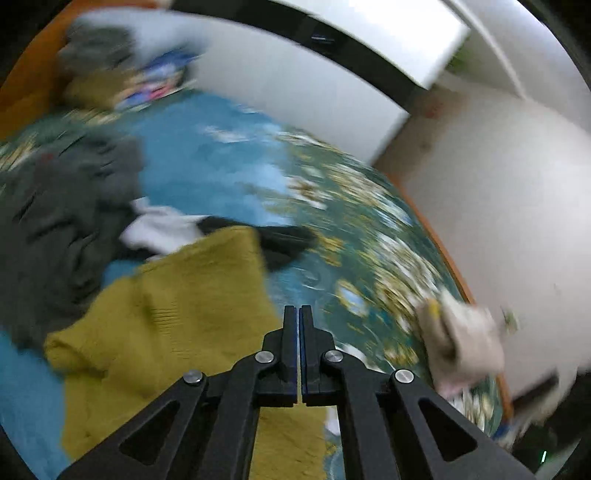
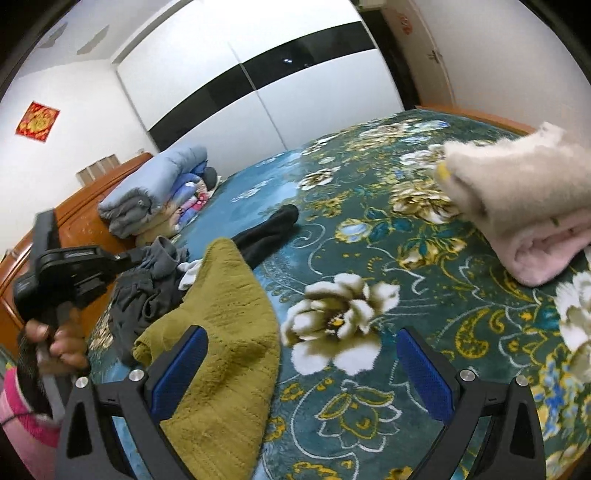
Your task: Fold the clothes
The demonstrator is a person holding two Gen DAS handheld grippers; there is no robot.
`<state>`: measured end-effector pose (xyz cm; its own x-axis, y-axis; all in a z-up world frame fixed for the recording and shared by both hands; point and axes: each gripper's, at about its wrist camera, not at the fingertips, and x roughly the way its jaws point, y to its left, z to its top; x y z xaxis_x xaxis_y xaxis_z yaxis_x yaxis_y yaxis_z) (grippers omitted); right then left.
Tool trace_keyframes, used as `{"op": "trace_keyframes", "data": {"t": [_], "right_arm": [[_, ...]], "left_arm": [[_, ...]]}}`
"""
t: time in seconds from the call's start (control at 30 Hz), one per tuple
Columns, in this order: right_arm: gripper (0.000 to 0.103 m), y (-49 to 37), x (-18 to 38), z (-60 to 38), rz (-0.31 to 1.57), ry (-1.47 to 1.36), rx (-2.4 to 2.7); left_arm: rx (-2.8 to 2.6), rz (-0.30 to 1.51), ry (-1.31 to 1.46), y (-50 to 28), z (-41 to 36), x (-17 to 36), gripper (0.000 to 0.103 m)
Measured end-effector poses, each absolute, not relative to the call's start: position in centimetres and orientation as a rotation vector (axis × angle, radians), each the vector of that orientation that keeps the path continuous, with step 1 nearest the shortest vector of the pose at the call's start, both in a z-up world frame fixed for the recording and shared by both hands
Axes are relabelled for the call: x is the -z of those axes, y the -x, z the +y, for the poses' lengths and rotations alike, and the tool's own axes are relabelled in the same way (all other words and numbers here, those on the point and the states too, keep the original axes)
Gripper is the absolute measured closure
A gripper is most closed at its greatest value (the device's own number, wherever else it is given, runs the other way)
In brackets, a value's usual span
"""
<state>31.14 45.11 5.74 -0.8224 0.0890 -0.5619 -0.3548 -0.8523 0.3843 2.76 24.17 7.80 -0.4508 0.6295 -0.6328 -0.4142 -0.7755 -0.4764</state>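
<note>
Left gripper (image 1: 298,308) clenched on nothing, right gripper (image 2: 301,341) released above the sweater (image 2: 225,332). Likely picking the next garment; the grippers need its edge.

No readable text, brand or number anywhere in either view. Only a red and gold square sign (image 2: 37,120) on the white wall, its central figure too small and soft to read as a character. A small red mark (image 2: 406,23) high on the door frame, likewise unreadable. A pale strip of lettering on top of the black gripper handle (image 2: 79,254) at the left, too blurred to make out. Left wrist view smeared by motion throughout, nothing legible on the wardrobe (image 1: 295,85) or the patterned bedspread (image 1: 351,206).
</note>
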Motion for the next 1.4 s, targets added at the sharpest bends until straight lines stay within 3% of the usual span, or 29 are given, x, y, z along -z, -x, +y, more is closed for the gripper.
{"op": "trace_keyframes", "data": {"t": [0.17, 0.33, 0.53, 0.8, 1.07, 1.27, 1.4], "right_arm": [[0.000, -30.0, -5.7, 43.4, 0.680, 0.824, -2.745], [0.000, -28.2, -5.4, 40.9, 0.606, 0.893, -2.792], [0.000, -26.2, -4.9, 38.4, 0.555, 0.965, -2.823], [0.000, -22.9, -4.0, 35.1, 0.473, 1.089, -2.858], [0.001, -18.1, -2.8, 31.1, 0.306, 1.234, -2.910], [0.020, -15.1, -1.1, 31.0, 0.184, 1.358, -2.862], [0.053, -13.1, 0.0, 31.0, 0.103, 1.438, -2.826]], "left_arm": [[-2.349, -0.303, 1.165, -0.6, 19.4, -7.3, 0.101], [-2.409, -0.183, 1.157, -1.8, 14.5, -6.9, 0.061], [-2.455, -0.080, 1.209, -4.4, 10.1, -3.4, 0.047], [-2.421, -0.129, 1.420, -4.8, 7.6, 3.3, 0.047], [-2.375, -0.173, 1.499, -4.6, 6.8, 6.2, 0.047], [-2.329, -0.194, 1.520, -5.0, 6.3, 7.2, 0.047], [-2.324, -0.178, 1.517, -5.0, 6.5, 7.4, 0.047]]}}
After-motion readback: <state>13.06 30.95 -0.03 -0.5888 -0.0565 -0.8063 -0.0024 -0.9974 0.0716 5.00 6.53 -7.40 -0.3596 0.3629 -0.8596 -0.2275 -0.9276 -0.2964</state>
